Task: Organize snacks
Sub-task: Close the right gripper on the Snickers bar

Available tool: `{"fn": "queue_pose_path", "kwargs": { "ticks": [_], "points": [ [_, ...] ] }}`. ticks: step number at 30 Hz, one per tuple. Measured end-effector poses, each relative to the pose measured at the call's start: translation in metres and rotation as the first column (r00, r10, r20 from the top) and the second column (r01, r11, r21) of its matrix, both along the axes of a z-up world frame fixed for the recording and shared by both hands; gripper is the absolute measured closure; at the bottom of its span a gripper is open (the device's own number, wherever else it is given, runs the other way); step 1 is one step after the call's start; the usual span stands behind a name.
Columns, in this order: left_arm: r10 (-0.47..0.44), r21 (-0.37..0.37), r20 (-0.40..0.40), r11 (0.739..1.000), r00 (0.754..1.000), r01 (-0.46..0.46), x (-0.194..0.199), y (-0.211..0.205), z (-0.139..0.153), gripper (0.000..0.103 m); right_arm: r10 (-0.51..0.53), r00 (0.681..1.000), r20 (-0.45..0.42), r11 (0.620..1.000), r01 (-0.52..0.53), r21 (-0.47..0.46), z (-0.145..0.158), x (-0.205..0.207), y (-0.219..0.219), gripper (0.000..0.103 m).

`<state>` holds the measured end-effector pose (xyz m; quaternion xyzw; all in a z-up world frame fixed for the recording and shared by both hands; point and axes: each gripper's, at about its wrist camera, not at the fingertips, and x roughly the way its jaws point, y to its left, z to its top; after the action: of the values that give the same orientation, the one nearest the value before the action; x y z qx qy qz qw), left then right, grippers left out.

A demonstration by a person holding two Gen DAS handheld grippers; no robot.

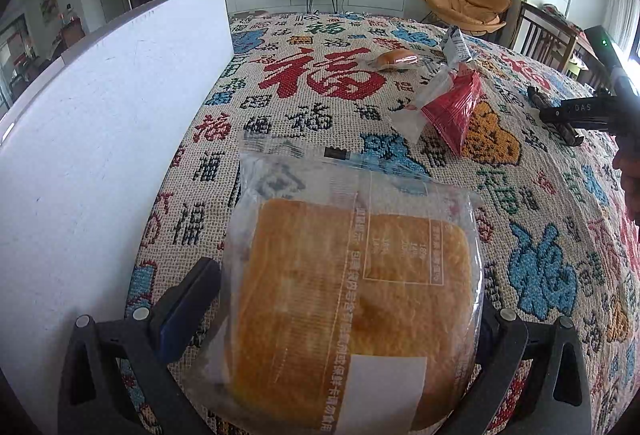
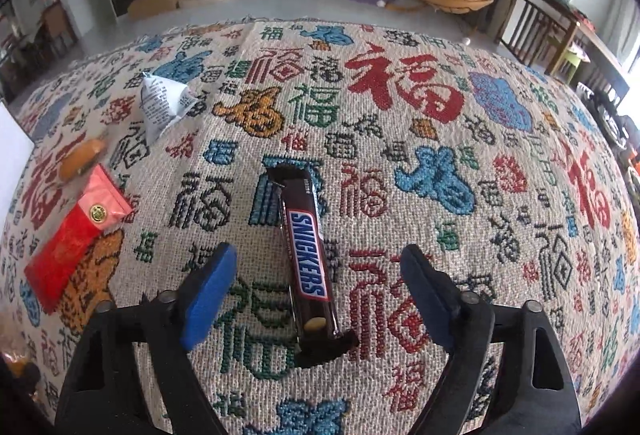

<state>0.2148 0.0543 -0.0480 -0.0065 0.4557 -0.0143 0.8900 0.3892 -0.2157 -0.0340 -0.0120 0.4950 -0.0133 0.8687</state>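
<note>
Below, the right gripper (image 2: 316, 285) is angled steeply down at the patterned tablecloth (image 2: 460, 139), its blue pads (image 2: 208, 299) standing apart on either side of a Snickers bar (image 2: 308, 255). The bar lies flat on the cloth, lengthwise along the gripper's axis, and neither pad touches it; the jaws are partly spread and grip nothing. To the left of this gripper lie a red packet (image 2: 76, 235), a small bun (image 2: 82, 157) beyond it, and a white sachet (image 2: 162, 103) farther out, all well apart from the bar.

The left gripper (image 1: 348, 319) is likewise tilted downward. A clear-wrapped bread loaf (image 1: 352, 287) fills the space between its fingers; the left pad (image 1: 188, 311) stands just clear of the wrapper, while the right finger is hidden behind the bag, so whether the loaf is clamped cannot be told. A white board (image 1: 100, 139) stands upright just to the left of this gripper. From the left wrist view the right gripper's black body (image 1: 576, 113) enters from the right edge, above the cloth and beyond the red packet (image 1: 452, 111), the white sachet (image 1: 456, 45) and the bun (image 1: 396, 58).
</note>
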Motion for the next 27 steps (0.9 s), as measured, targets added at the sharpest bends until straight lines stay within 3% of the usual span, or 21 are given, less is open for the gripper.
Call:
{"fn": "queue_pose_path", "kwargs": {
  "ticks": [2,8,19,22,23,25,27],
  "points": [
    [0.000,0.000,0.000,1.000,1.000,0.000,0.000,0.000,0.000,0.000,0.005,1.000,0.016,0.999,-0.005,0.037,-0.001,-0.002,-0.003,0.083],
    [0.000,0.000,0.000,1.000,1.000,0.000,0.000,0.000,0.000,0.000,-0.022,1.000,0.020,0.991,0.019,0.135,0.003,-0.036,-0.018,0.085],
    [0.000,0.000,0.000,1.000,1.000,0.000,0.000,0.000,0.000,0.000,0.100,0.994,0.052,0.957,-0.111,0.267,0.016,-0.183,-0.010,0.085],
    [0.000,0.000,0.000,1.000,1.000,0.000,0.000,0.000,0.000,0.000,0.101,0.992,0.083,0.974,-0.115,0.194,0.007,-0.202,0.004,0.077],
    [0.000,0.000,0.000,1.000,1.000,0.000,0.000,0.000,0.000,0.000,0.097,0.991,0.089,0.980,-0.110,0.167,0.002,-0.202,0.007,0.059],
    [0.000,0.000,0.000,1.000,1.000,0.000,0.000,0.000,0.000,0.000,0.095,0.988,0.123,0.983,-0.113,0.144,-0.004,-0.202,0.011,0.039],
    [0.000,-0.001,0.000,1.000,1.000,0.000,0.000,0.000,0.000,0.000,0.099,0.986,0.134,0.990,-0.111,0.092,-0.007,-0.202,0.020,0.031]
  ]
}}
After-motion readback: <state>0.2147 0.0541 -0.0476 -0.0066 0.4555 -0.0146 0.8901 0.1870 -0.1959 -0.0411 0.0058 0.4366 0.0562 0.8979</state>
